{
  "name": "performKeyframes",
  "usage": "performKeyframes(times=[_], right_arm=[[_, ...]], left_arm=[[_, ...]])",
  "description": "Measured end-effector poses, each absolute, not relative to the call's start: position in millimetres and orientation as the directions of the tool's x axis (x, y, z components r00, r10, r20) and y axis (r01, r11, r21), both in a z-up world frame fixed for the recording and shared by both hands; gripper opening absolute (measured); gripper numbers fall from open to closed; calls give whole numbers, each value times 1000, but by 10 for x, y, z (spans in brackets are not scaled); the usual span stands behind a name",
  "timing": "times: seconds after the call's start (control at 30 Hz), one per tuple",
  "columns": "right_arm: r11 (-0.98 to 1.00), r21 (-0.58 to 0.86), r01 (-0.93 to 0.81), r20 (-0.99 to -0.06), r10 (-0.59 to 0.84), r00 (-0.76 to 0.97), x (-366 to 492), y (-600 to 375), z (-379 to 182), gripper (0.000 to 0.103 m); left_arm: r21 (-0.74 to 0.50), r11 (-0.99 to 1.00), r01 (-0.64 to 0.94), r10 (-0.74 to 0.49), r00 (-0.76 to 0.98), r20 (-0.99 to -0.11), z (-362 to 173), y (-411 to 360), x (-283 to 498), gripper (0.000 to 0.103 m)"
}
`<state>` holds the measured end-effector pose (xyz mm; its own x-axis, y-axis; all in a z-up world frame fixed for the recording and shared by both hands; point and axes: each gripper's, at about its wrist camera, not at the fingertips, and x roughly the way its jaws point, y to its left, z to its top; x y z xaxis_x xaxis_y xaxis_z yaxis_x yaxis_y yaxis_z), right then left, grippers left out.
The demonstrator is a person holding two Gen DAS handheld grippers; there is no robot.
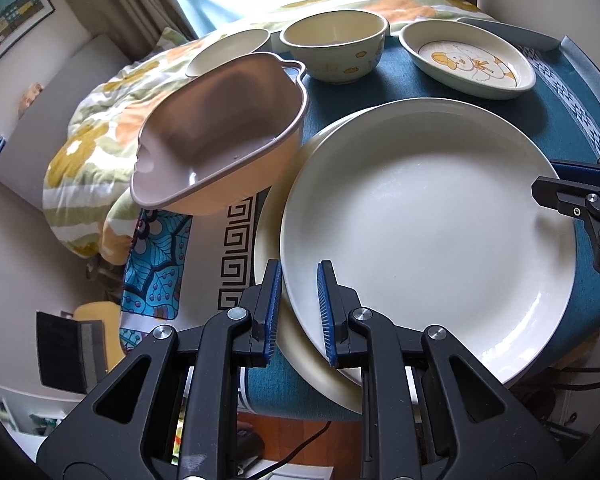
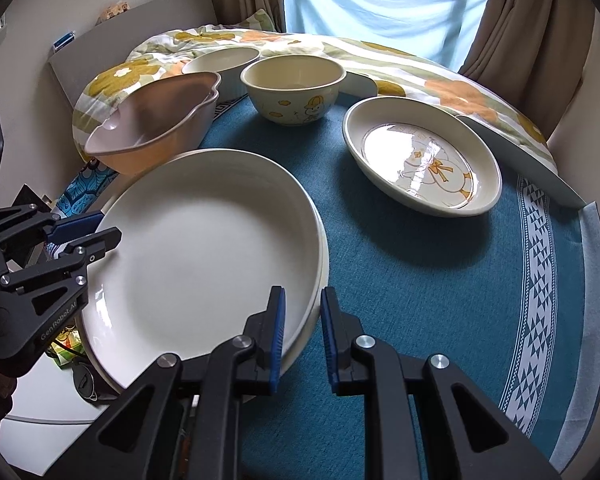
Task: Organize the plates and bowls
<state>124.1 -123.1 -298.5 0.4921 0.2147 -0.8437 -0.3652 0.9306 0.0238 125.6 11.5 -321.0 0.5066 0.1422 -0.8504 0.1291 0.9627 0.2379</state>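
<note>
both claws pinch opposite rims of the top white plate (image 1: 428, 232): left gripper (image 1: 298, 312) at its near-left edge, right gripper (image 2: 302, 334) at its near-right, likely to seat it squarely on the plate beneath (image 1: 320, 384), bowls beyond.

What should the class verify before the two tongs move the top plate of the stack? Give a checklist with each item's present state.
1. Left tongs closed on the top plate rim: ok.
2. Right tongs closed on the opposite rim: ok.
3. Right tongs pinch only the top plate, not the lower plate too: cannot tell.
4. Pink bowl sits level: not ok, it is tilted beside the plates.
5. Bare tablecloth free beside the stack: ok.
</note>
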Motion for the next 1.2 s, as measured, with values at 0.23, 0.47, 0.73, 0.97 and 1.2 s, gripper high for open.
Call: performKeyframes(times=[0.23, 0.47, 0.73, 0.97, 1.2], right_arm=[[931, 29, -364, -843, 219, 492, 1223, -1221, -2981, 16], [937, 46, -348, -840, 225, 494, 1223, -1259, -2884, 16], [944, 122, -306, -783, 281, 555, 1229, -1463, -2154, 16], [956, 202, -212, -730, 291, 618, 1102, -1868, -1722, 102], [966, 189, -175, -748, 257, 612, 1334, -2430, -1466, 102]], left_arm=[[254, 959, 123, 157, 517, -842, -3193, 147, 1231, 16], [234, 964, 124, 143, 502, -853, -3118, 176, 1241, 16], [173, 981, 85, 90, 590, -802, -2250, 183, 1216, 19], [-2, 990, 140, -94, 656, -748, -1655, 132, 1215, 103], [-125, 977, 172, -208, 650, -731, -1403, -28, 1483, 103]])
